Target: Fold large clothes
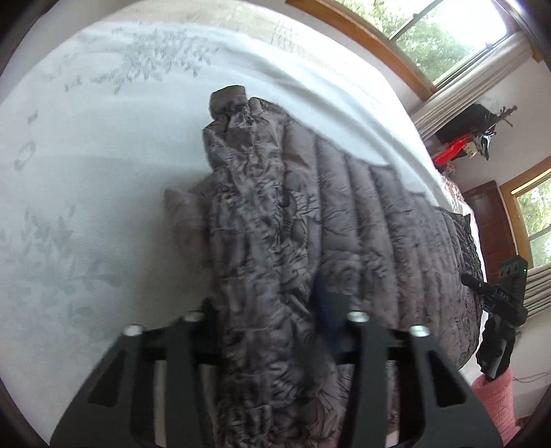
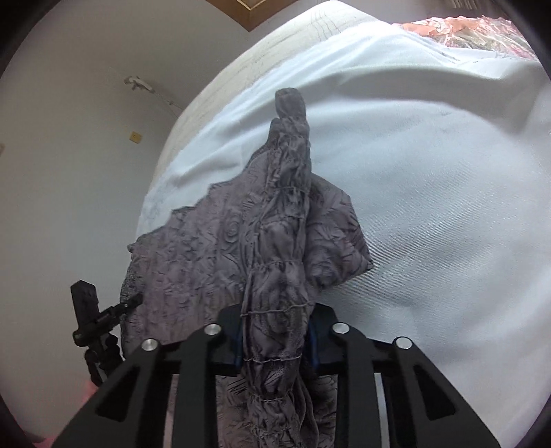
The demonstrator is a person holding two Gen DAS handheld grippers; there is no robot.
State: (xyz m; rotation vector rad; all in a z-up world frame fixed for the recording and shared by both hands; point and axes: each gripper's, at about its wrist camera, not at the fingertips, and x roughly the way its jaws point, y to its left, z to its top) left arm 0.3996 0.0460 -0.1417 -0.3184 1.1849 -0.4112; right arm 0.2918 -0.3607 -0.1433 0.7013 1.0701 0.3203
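Left gripper (image 1: 275, 331) clamping down on a bunched sleeve of the grey quilted jacket (image 1: 361, 220), fabric filling the gap between the jaws, pads pressing in. Jacket lying spread on the bed (image 1: 86, 189), over the white floral sheet, body running off to the right toward the bed edge. Right gripper (image 2: 273, 339) likewise pinching the other gathered sleeve (image 2: 286, 213), blue pads squeezed against it, cuff end pointing away up the bed.

Risks, judging from here:
- gripping a thick slippery bundle rather than a flat layer, so possibly slipping out when lifting
- catching only the outer shell, leaving padding behind and folding crooked
- lifting unevenly with the two hands, skewing the fold line
- dragging the sheet along if a pad is nipping it underneath; cannot tell

View differences:
- left wrist showing the ribbed jacket body, windows (image 1: 447, 38), a small camera tripod (image 1: 499, 303) off the bed's right side, red clutter on a shelf; none of that in the right view
- right wrist showing the bare wall, a wall socket (image 2: 136, 137), patterned orange bedding (image 2: 465, 31) at the far end, plus the jacket's ragged hem edge
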